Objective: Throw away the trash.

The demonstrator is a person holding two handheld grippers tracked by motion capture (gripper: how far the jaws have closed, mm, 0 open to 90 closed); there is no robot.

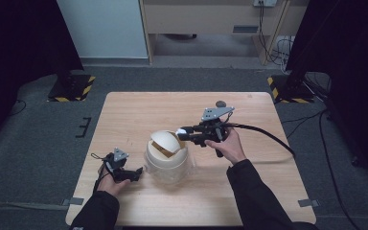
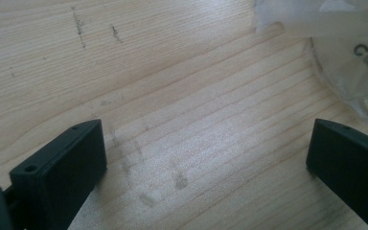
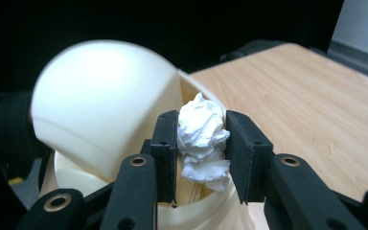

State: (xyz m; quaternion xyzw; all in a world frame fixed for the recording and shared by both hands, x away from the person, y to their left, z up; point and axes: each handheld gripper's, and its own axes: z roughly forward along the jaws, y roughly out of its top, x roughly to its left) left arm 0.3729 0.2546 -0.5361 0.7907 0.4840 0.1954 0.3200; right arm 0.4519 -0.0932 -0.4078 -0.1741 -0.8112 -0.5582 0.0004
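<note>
High view: I sit at the near edge of a wooden table [image 1: 139, 108], a pair of tongs in each hand; near the middle of the table stands a cream bin [image 1: 166, 158] with a domed swing lid [image 1: 165, 141], a clear plastic liner [image 1: 188, 165] folded out around its rim; my right tongs [image 1: 181, 133] point toward the lid from the right side, their tips just beside the lid's opening, a cable [image 1: 268, 136] trailing off behind them across the table; my left tongs [image 1: 136, 173] rest low at the bin's left, near its base but apart from it.

Right gripper view: my jaws are clamped on a crumpled white tissue [image 3: 202, 139], one pad on each side of it, the wad bulging above and below the pads; the tissue sits right at the lid's opening, with the tilted dome [image 3: 100, 100] to its left and the bin's rim [image 3: 206, 211] below it; whether the tissue touches the lid's edge I cannot tell.

Left gripper view: my jaws stand wide apart over bare wood [image 2: 182, 120] with nothing between them; a bit of the crinkled clear liner [image 2: 350, 57] lies at the upper right, beyond the right jaw.
</note>
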